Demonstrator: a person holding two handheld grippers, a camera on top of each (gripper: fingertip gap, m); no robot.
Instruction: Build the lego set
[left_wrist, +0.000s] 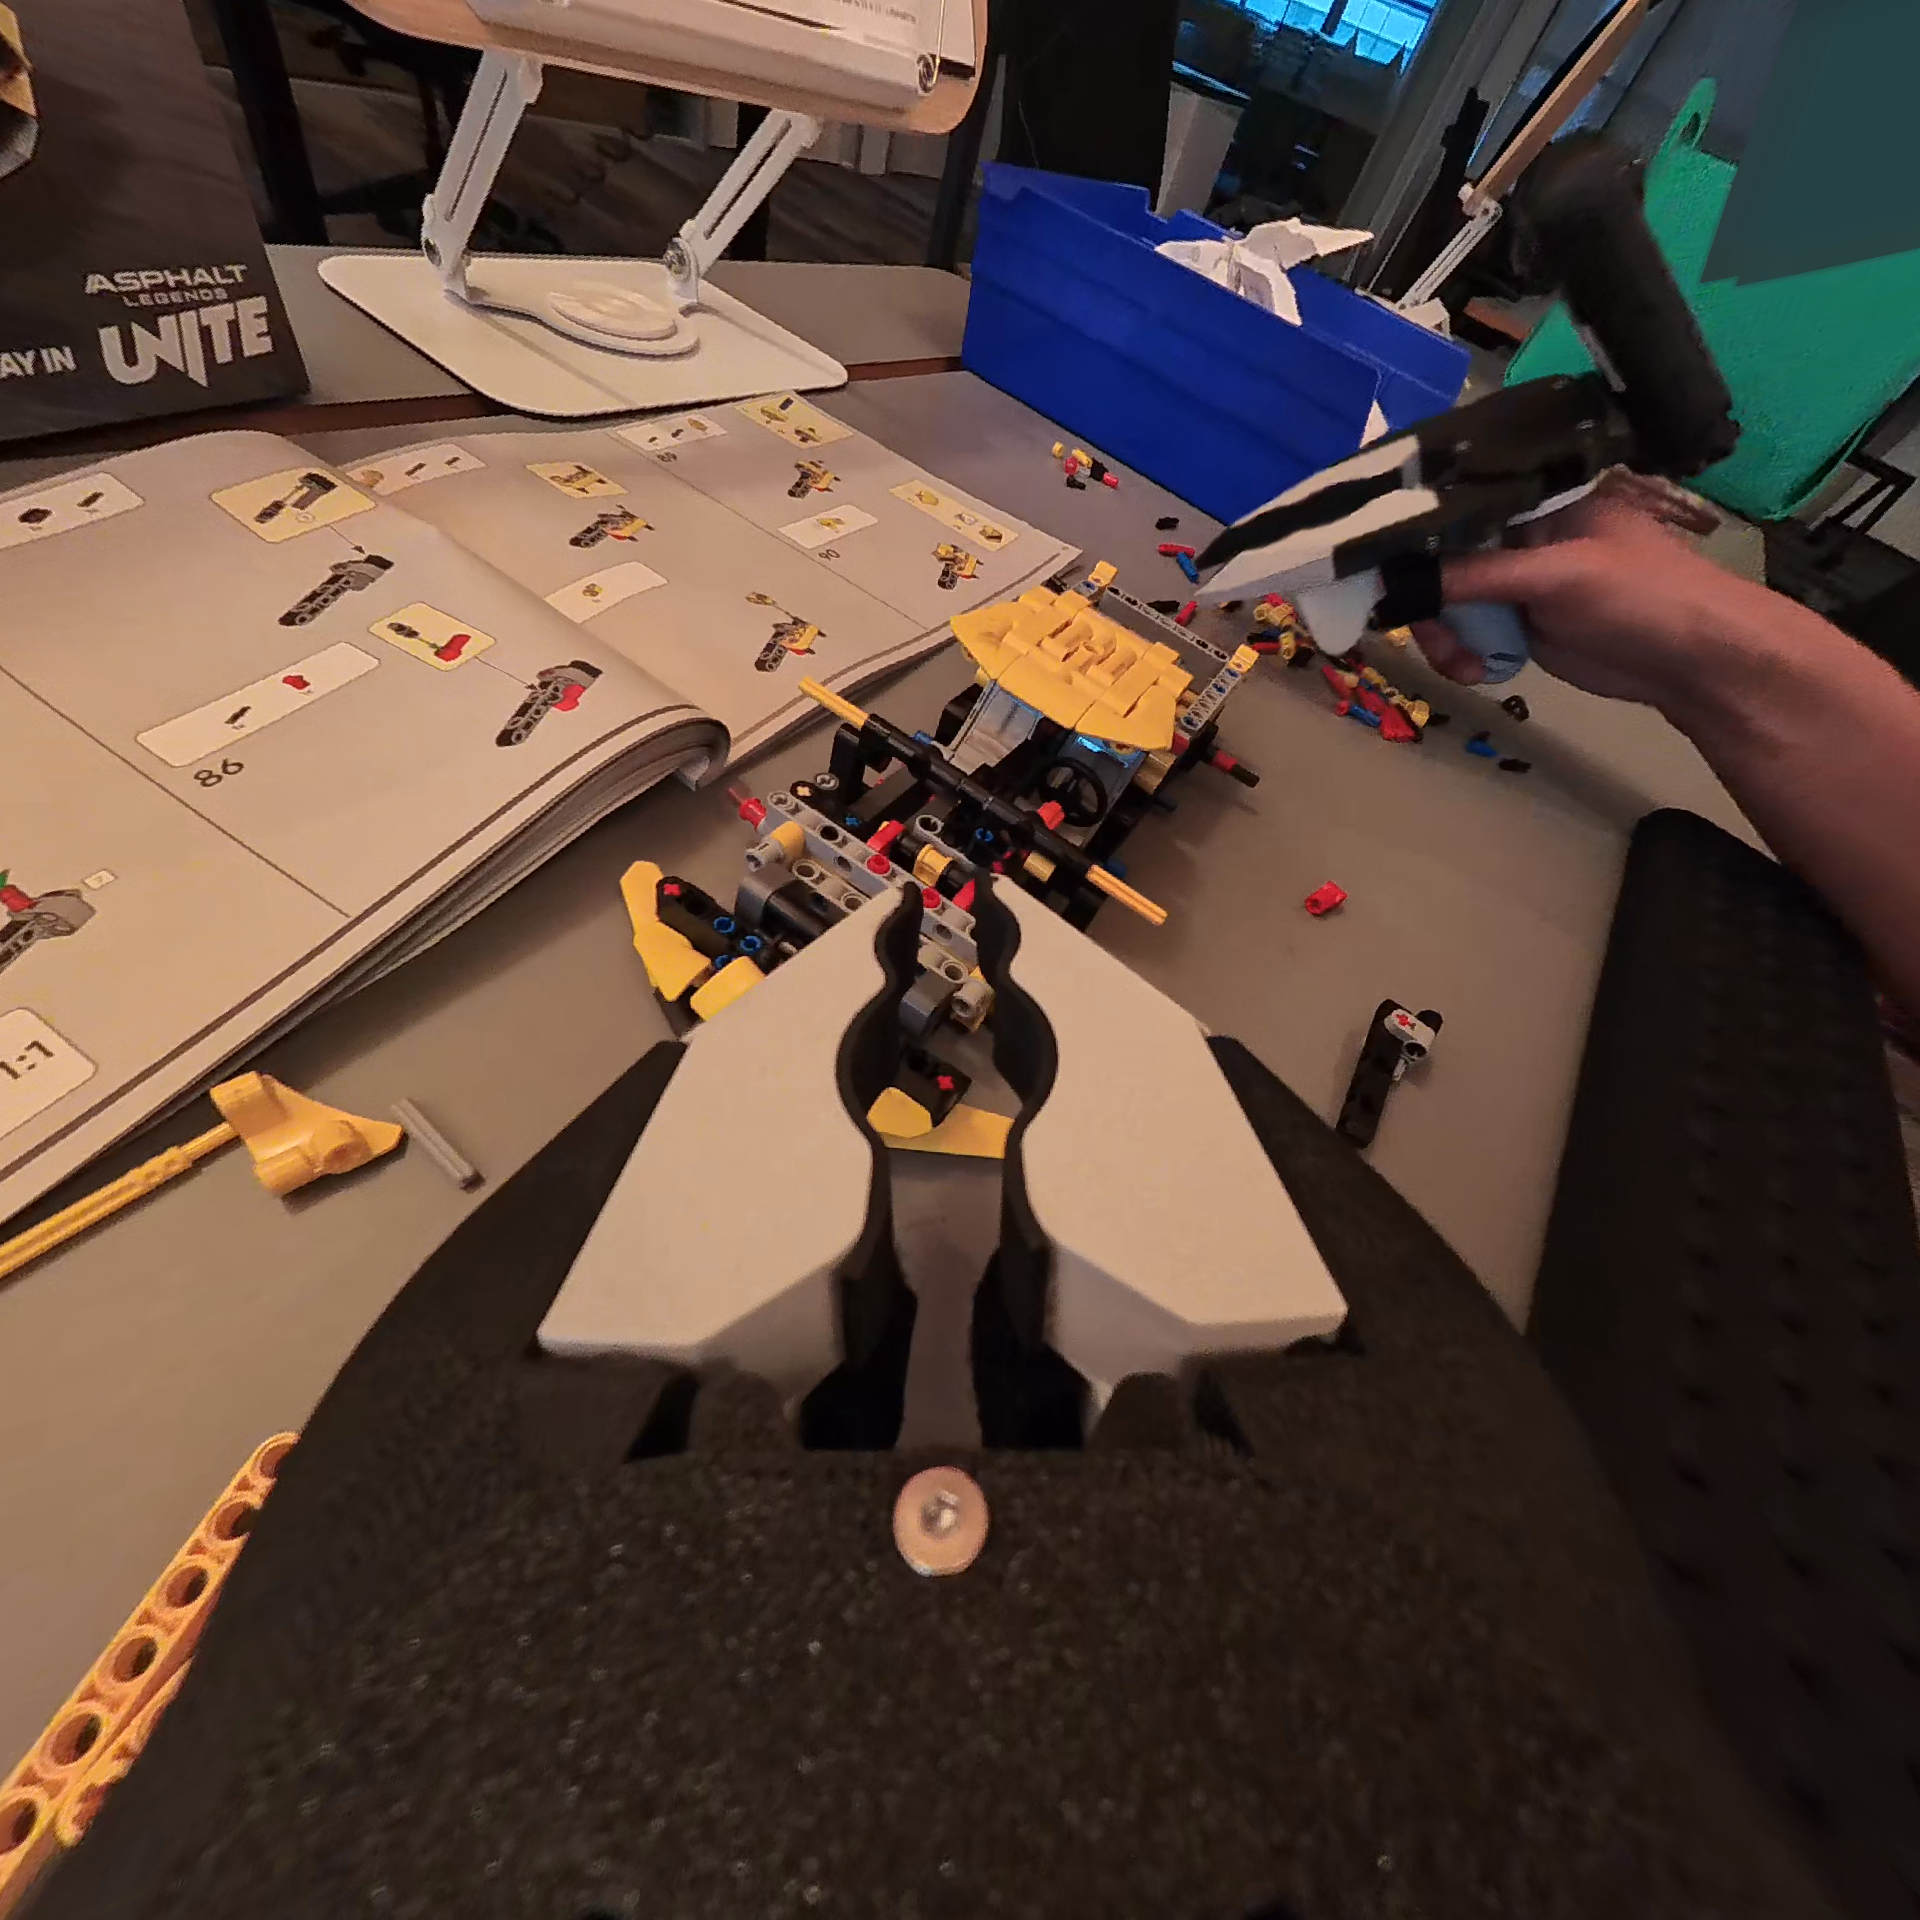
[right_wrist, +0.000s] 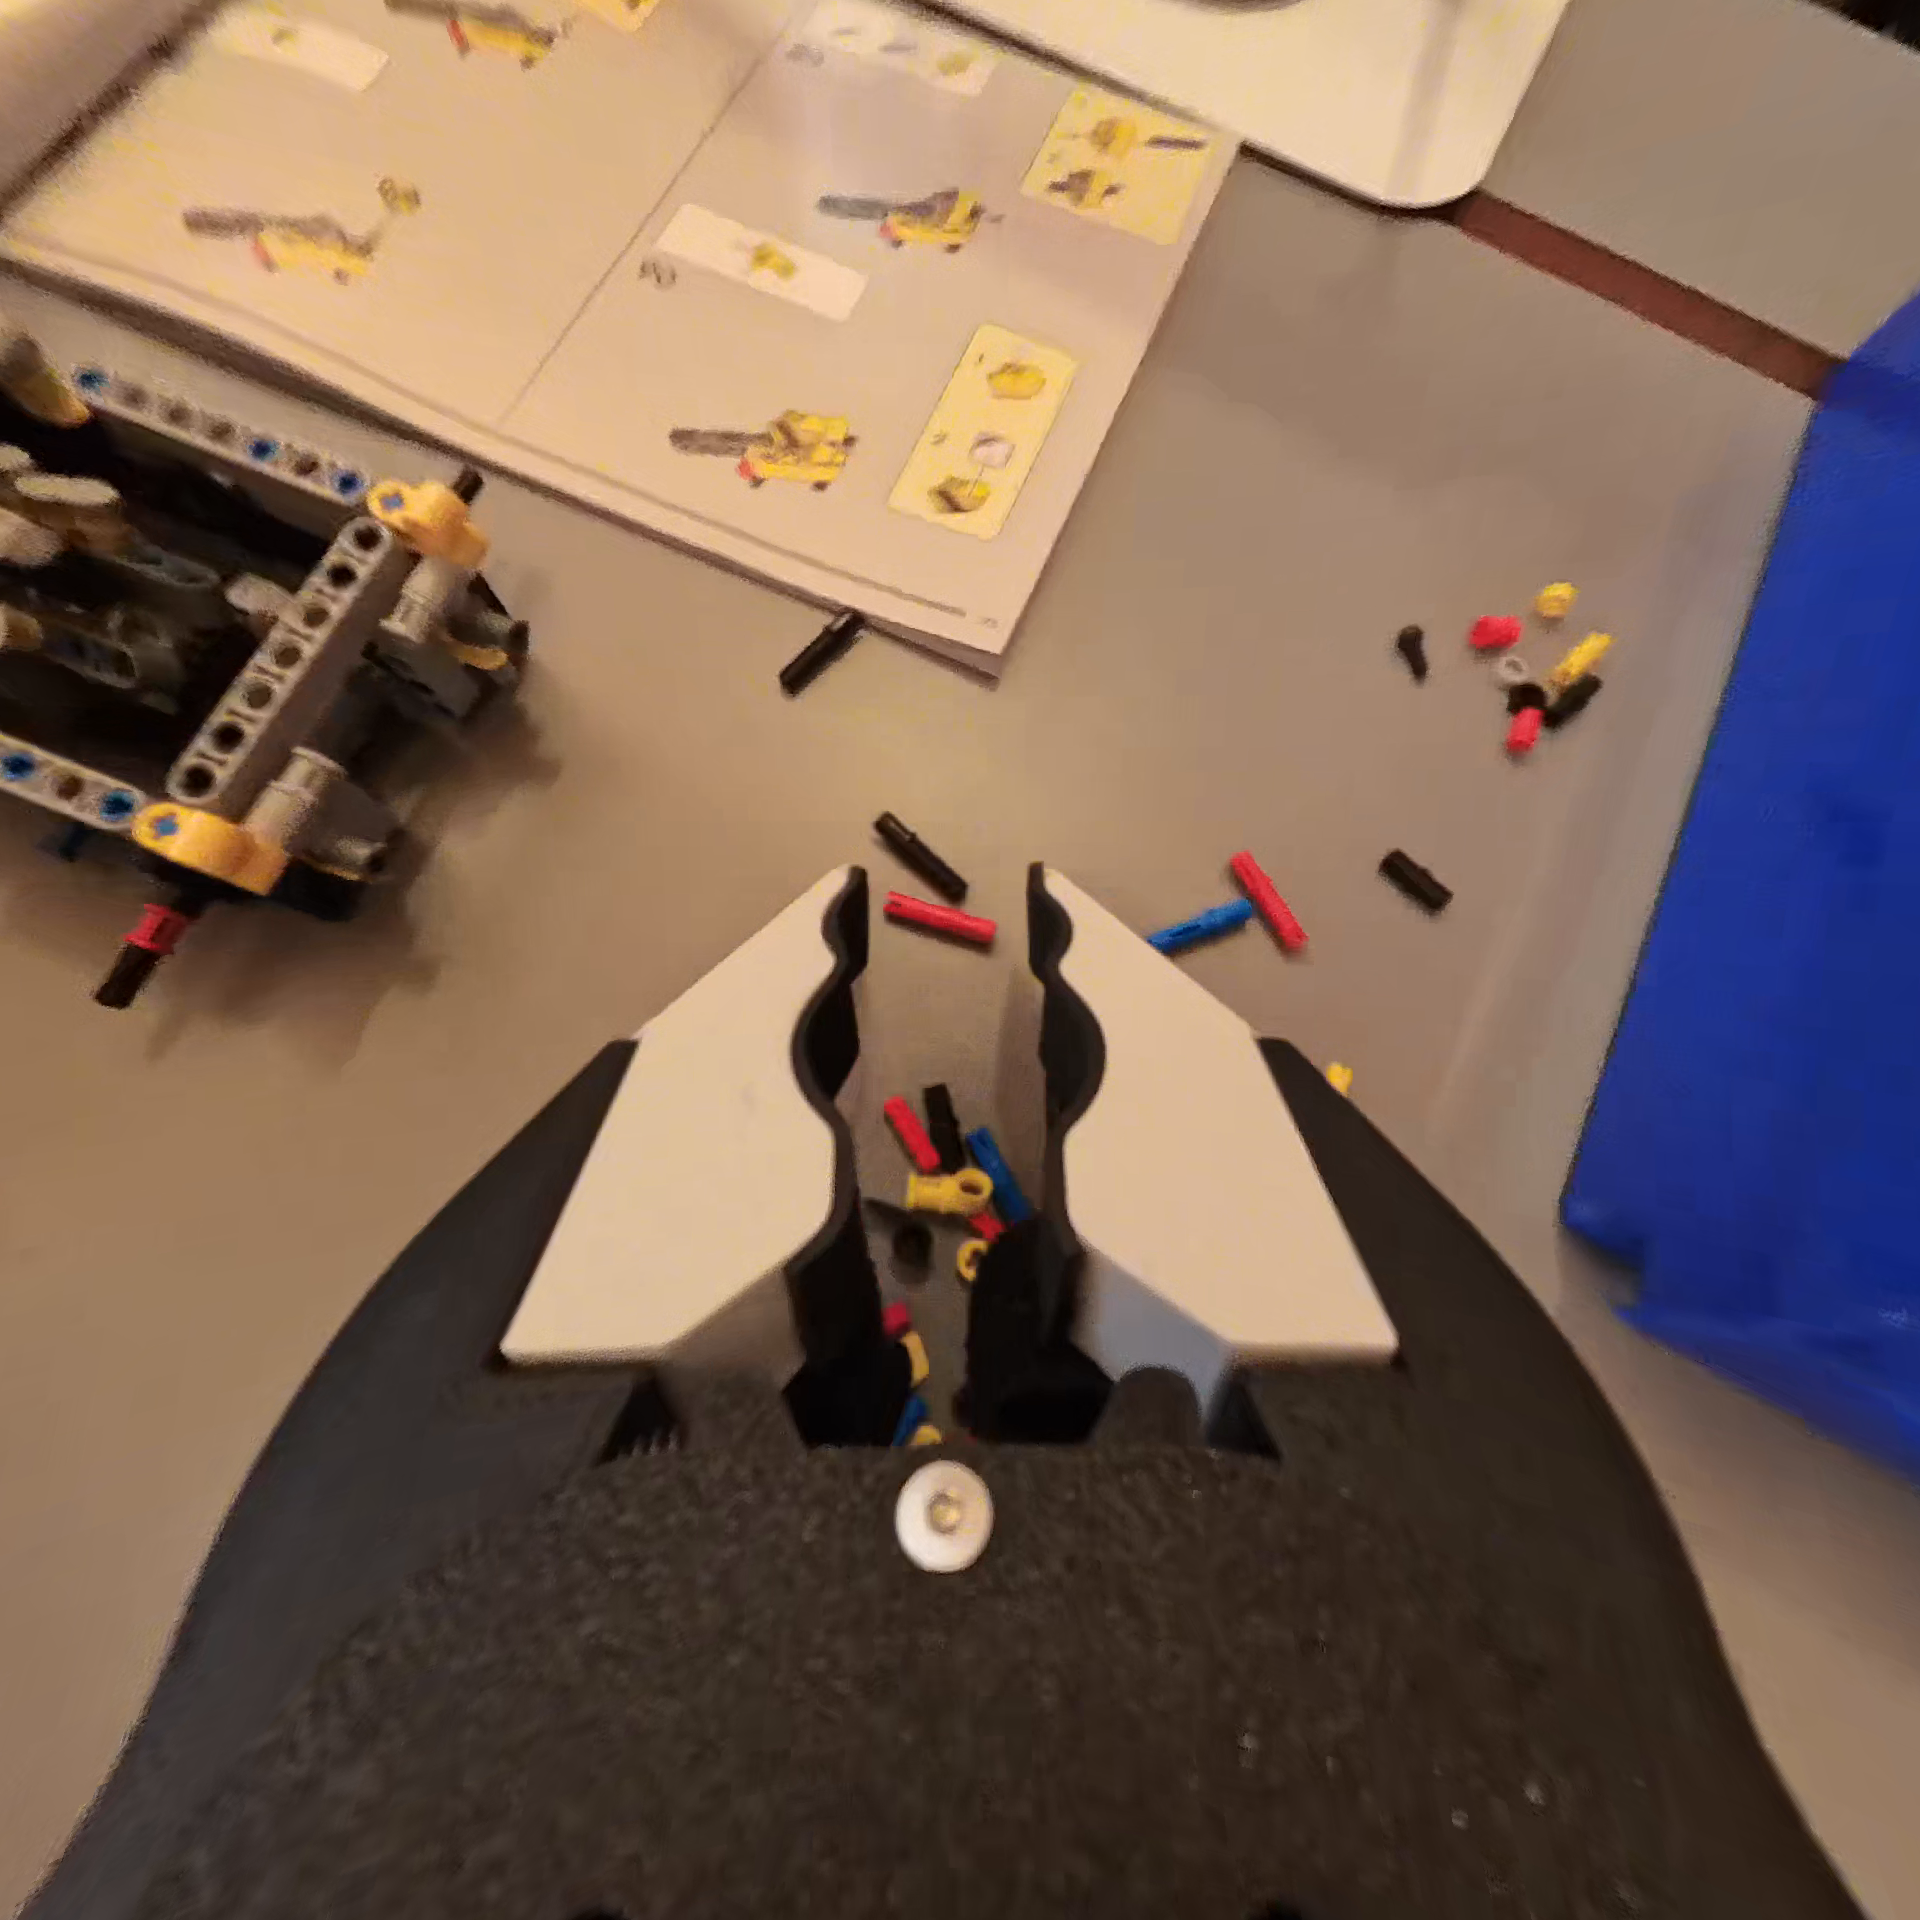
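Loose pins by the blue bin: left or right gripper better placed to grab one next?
Right, likely. The right gripper is open and hangs over the scattered pins, a red pin just off its fingertips. The left gripper is nearly closed at the car model, away from the pile.

Left gripper (left_wrist: 948, 909) low over grey table (left_wrist: 1455, 935), jaws nearly together, tips straddling front end of yellow-black lego car (left_wrist: 997, 790); contact unclear. Open instruction booklet (left_wrist: 416, 665) left of car. Loose yellow axle piece (left_wrist: 281, 1143) and grey pin (left_wrist: 436, 1143) near booklet edge. Red connector (left_wrist: 1325, 898) and black beam (left_wrist: 1387, 1070) right of car. Right gripper (left_wrist: 1210, 582) held by hand (left_wrist: 1621, 613) above scattered small parts (left_wrist: 1361, 696). Blue bin (left_wrist: 1174, 332) behind.
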